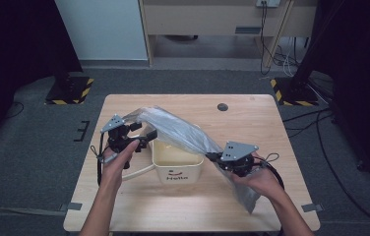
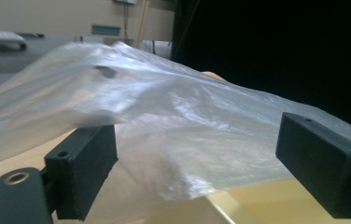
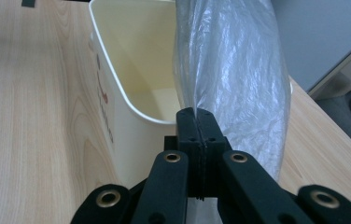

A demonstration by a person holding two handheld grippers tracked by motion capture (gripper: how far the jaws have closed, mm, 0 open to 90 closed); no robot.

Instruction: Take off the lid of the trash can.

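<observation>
A clear plastic bag (image 1: pixel 183 130) stretches across the table from my left gripper to my right one, arching over a cream bin (image 1: pixel 178 173) marked "Hello". My left gripper (image 1: pixel 147 136) is at the bag's far left end. In the left gripper view its jaws (image 2: pixel 197 154) stand wide apart, and the bag (image 2: pixel 164 102) drapes over and between them without being pinched. My right gripper (image 1: pixel 210 156) sits right of the bin. In the right gripper view it (image 3: pixel 197 116) is shut on an edge of the bag (image 3: pixel 232 70), beside the bin's rim (image 3: pixel 100 51).
The wooden table (image 1: pixel 252 118) has a dark round hole (image 1: pixel 222 106) near its back edge. Two stand bases with yellow-black stripes (image 1: pixel 67 88) (image 1: pixel 293 91) sit on the floor behind the table. A wooden desk stands farther back.
</observation>
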